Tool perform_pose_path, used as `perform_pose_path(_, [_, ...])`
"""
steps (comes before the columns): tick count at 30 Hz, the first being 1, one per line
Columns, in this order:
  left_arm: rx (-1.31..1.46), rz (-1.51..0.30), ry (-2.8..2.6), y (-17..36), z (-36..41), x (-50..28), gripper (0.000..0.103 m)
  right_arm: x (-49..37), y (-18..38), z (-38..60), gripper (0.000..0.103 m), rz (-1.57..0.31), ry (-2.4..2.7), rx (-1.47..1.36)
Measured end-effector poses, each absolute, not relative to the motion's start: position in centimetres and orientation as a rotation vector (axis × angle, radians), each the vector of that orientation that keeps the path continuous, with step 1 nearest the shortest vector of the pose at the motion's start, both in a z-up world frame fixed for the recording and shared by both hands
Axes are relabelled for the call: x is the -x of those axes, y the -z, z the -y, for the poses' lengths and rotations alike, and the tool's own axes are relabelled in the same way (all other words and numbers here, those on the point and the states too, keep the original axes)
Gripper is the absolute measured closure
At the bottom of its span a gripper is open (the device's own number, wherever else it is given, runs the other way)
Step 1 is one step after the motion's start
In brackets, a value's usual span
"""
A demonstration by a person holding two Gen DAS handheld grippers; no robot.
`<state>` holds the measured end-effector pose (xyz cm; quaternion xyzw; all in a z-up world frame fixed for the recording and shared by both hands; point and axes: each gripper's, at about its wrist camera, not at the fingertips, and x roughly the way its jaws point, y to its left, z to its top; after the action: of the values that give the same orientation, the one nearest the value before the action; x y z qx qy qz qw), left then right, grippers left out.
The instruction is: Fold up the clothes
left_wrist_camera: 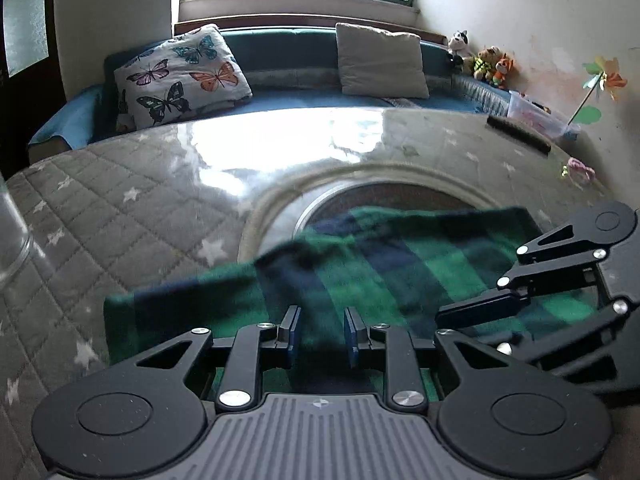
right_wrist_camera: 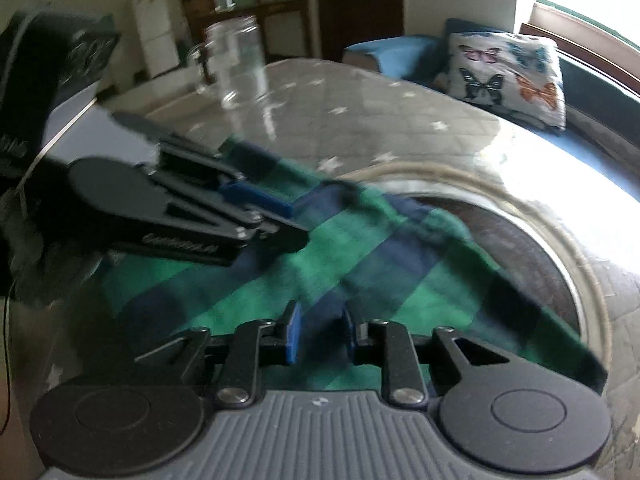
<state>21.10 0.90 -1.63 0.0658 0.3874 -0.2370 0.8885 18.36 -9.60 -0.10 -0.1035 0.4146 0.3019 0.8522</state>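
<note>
A green and navy plaid cloth [left_wrist_camera: 360,272] lies spread on the glass-topped table [left_wrist_camera: 168,184], over a round inset. In the left wrist view my left gripper [left_wrist_camera: 322,334] hovers low over the cloth's near part. Its blue pads stand apart, with a navy stripe of cloth showing in the gap. One finger [left_wrist_camera: 480,308] of my right gripper reaches in from the right, resting low on the cloth. In the blurred right wrist view my right gripper [right_wrist_camera: 322,334] is open over the cloth [right_wrist_camera: 380,264], a raised fold between its pads. My left gripper [right_wrist_camera: 298,222] comes in from the left.
A clear glass jar [right_wrist_camera: 240,64] stands at the table's far side. A black bar [left_wrist_camera: 518,134] and a pink item [left_wrist_camera: 580,172] lie near the far right edge. Behind the table runs a blue bench with a butterfly cushion [left_wrist_camera: 180,76], a plain cushion [left_wrist_camera: 380,60] and soft toys [left_wrist_camera: 484,62].
</note>
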Motion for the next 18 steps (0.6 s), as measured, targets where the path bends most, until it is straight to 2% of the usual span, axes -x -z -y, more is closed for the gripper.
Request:
perform_pose_path(10, [-0.137,-0.769,0.444,2.5,-3.2,-15.8,0.077,-11.9,0.5,6.6,0.076,-0.833,-0.731,0.288])
perform_pose_path(18, [-0.024,-0.736,0.355,2.5,-7.4,-12.8,0.077,-9.4,0.6,9.2,0.074,-0.816,-0.689,0.185])
